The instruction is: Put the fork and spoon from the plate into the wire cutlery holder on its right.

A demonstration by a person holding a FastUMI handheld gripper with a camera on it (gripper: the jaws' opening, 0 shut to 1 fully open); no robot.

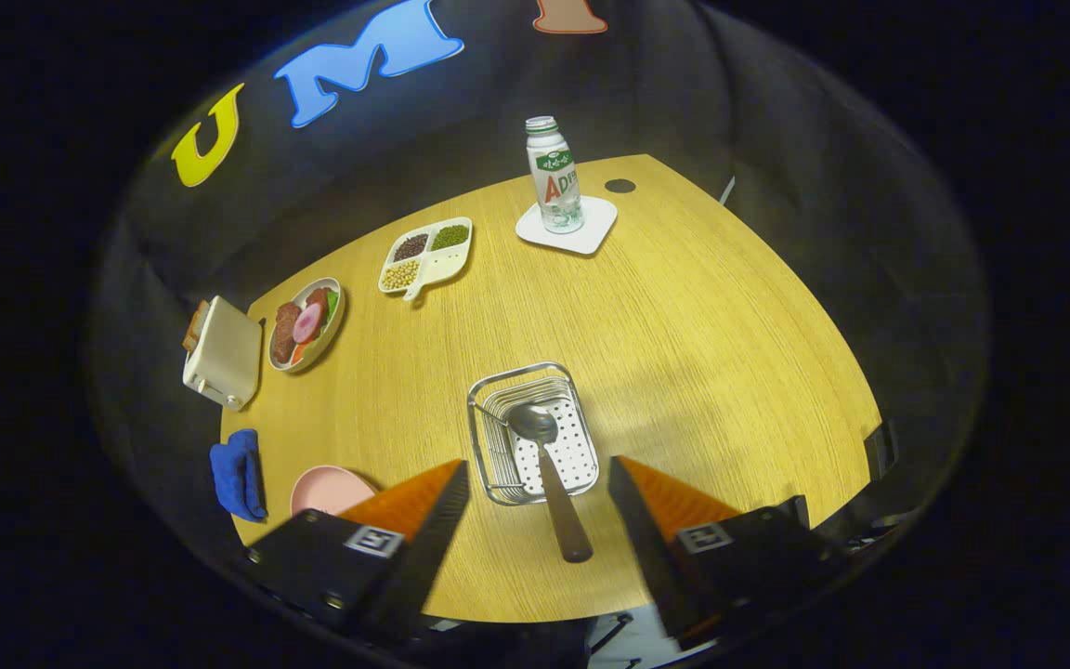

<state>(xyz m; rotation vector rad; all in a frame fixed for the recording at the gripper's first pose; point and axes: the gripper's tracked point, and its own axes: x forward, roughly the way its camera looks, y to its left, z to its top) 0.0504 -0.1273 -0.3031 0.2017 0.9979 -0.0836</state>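
pink plate (329, 488), blue cloth (236, 476), yellow wood-grain table (684, 344)

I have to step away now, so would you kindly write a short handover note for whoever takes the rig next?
Gripper: open, fingers spread and holding nothing, above the table.
Spoon: bowl in the wire cutlery holder, handle sticking out over its near rim between the fingers.
Pink plate: left of the holder, partly hidden behind the left finger; what shows of it is bare.
Fork: cannot say from this view where it is.
Done: spoon is in.
Left: find the fork and put it in the holder.
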